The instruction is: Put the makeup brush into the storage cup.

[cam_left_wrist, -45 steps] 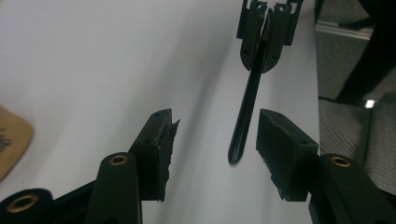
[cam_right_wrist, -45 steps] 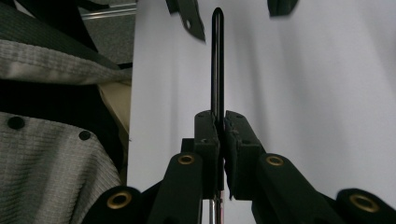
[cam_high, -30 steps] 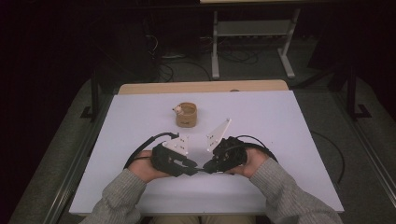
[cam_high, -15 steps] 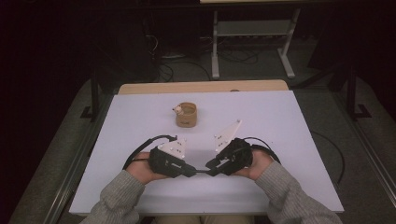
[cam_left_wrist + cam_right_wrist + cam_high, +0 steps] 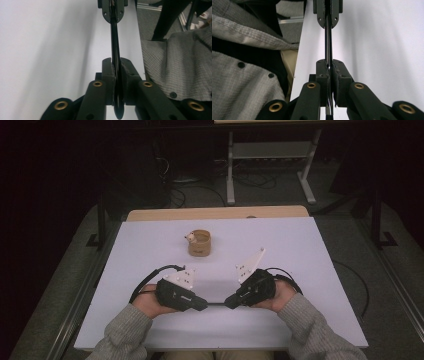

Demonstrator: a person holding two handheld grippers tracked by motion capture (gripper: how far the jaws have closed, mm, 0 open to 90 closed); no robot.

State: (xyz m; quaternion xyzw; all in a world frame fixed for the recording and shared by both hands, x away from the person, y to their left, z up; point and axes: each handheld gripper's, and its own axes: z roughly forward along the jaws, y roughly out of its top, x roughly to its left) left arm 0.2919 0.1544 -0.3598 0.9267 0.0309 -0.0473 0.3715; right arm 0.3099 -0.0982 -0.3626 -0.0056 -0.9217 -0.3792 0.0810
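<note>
My left claw is clamped on one end of a thin, flat black strip, whose narrow edge runs straight out between the pads in the left gripper view; its jaws have just been opening a little, yet the pads press on the strip. My right claw pinches the other end of the same strip, its jaws having just closed further, and in the right gripper view the strip stretches ahead to the opposite claw. The two claws point at each other, tips close, the strip held taut between them just above the pale lilac tabletop. My grey knitted sleeves lie behind both claws. Well beyond the claws stands a small round wooden cup.
</note>
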